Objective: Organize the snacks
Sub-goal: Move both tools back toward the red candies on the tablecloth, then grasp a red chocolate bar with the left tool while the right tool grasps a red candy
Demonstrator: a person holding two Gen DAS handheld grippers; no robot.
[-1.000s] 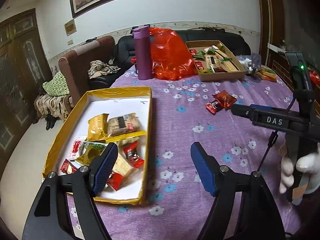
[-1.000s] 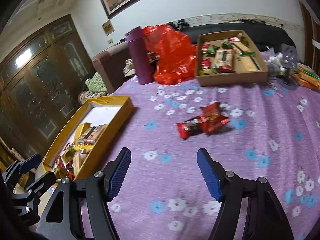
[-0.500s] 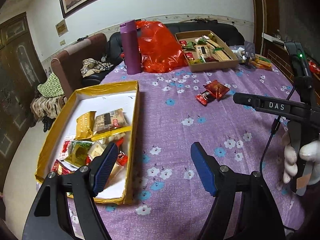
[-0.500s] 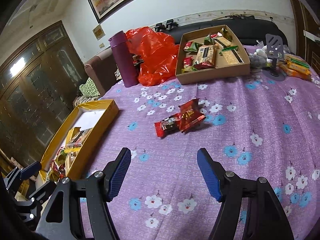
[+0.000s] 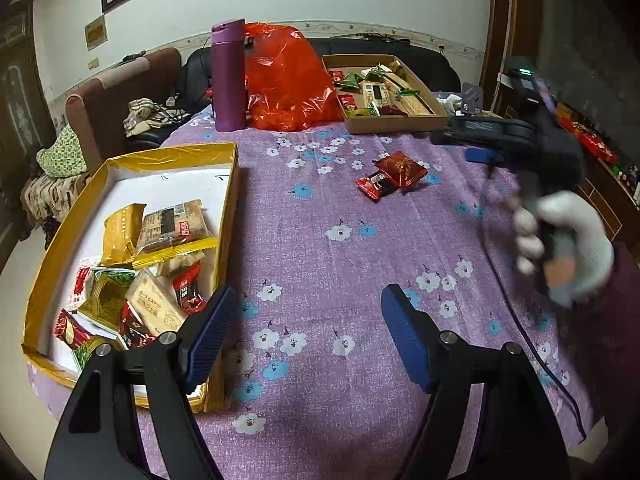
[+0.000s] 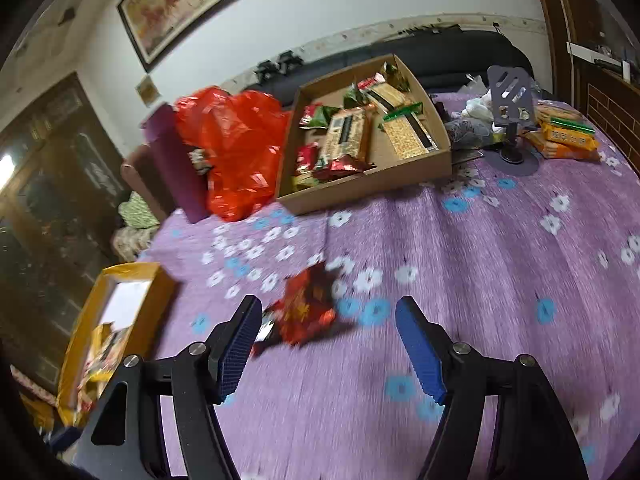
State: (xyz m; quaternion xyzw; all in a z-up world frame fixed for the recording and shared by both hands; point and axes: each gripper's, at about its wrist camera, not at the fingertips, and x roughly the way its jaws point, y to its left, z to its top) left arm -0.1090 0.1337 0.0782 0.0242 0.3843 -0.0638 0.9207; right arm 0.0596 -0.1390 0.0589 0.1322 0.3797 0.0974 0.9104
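Observation:
Two red snack packets lie together on the purple flowered tablecloth, mid-table. In the right wrist view they sit just ahead of my open, empty right gripper, nearer its left finger. The right gripper also shows in the left wrist view, blurred, held by a gloved hand. My left gripper is open and empty, low over the cloth beside the yellow tray holding several snack packets. A brown cardboard box with several snacks stands at the back.
A purple bottle and a red plastic bag stand at the back of the table. A grey phone stand and orange packets sit at the back right. Sofas lie beyond the table's far edge.
The right gripper has moved forward toward the two red packets, which now sit close before its fingers. The left gripper has pulled back and turned slightly right. Both stay open.

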